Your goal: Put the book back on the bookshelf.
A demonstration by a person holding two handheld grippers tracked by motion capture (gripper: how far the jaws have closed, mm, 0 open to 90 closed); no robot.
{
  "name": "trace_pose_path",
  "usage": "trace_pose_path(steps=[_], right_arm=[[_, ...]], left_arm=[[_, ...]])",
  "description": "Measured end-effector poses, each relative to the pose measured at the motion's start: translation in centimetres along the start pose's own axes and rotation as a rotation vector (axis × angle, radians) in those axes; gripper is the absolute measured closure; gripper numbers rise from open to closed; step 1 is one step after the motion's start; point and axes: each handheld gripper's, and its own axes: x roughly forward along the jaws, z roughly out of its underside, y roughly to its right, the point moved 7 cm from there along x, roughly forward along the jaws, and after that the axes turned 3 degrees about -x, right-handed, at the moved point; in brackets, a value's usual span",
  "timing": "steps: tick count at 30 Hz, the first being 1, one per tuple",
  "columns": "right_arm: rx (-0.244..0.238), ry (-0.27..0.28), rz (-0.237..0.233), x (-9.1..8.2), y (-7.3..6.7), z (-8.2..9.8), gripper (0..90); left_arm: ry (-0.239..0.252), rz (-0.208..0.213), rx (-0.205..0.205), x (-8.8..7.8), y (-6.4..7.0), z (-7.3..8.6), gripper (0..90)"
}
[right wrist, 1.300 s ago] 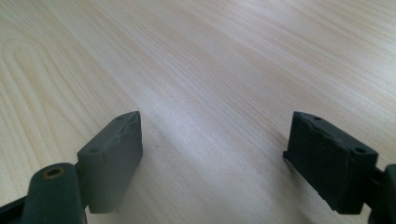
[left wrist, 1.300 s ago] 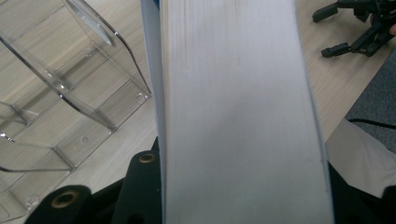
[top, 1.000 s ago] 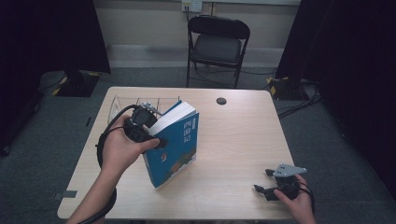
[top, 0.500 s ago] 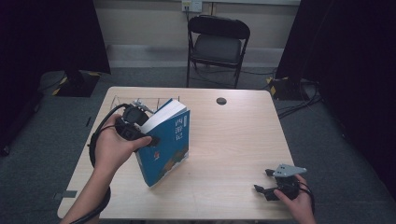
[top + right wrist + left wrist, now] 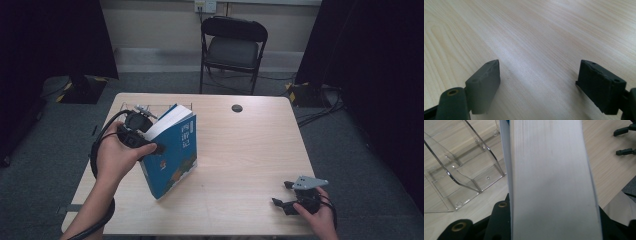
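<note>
The left tongs (image 5: 150,146) are clamped on a thick blue book (image 5: 175,150), holding it tilted with its bottom corner low over the counter (image 5: 240,150), just in front of a clear plastic stand (image 5: 461,177). The book looks heavy and stiff with a smooth cover that might slip, so gripping across its fat page edge near the middle seems safest. The right tongs (image 5: 287,196) rest wide apart, holding nothing, at the counter's near right side.
</note>
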Motion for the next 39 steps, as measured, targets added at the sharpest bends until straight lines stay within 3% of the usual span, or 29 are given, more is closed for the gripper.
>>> trace_pose_path(steps=[5,23,39], right_arm=[[-0.001,0.0,0.0,0.0,0.0,0.0,17.8],[0.0,0.0,0.0,0.0,0.0,0.0,17.8],[0.001,0.0,0.0,0.0,0.0,0.0,17.7]], left_arm=[[-0.013,-0.005,0.011,-0.3,-0.1,0.3,62.0],[-0.03,-0.018,-0.022,-1.2,-1.6,1.1,62.0],[-0.019,-0.035,-0.064,-0.4,-2.4,0.0,62.0]])
